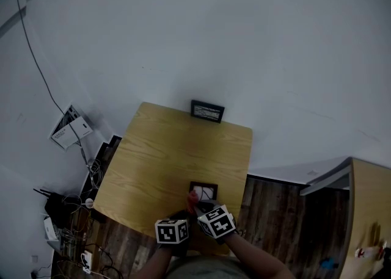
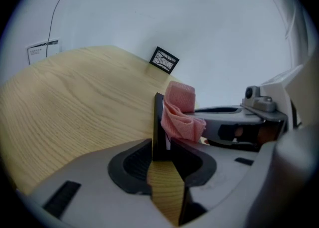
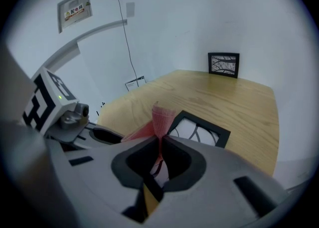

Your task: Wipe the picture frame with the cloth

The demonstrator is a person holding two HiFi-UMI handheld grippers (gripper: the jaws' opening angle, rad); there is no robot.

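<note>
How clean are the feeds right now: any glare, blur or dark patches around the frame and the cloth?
Head view: dim and grey, no glare; the picture frame shows small, near the bottom edge. Left gripper view: fisheye bend and dark corners, yet the frame's edge and the pink cloth are sharp. Right gripper view: equally dim, with the cloth slightly soft where it sits at the jaws.

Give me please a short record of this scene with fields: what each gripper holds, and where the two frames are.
left gripper: shut on the edge of the near picture frame
right gripper: shut on the pink cloth
cloth position: bunched, right beside the near frame's face
second frame: stands at the far edge of the table, against the wall
</note>
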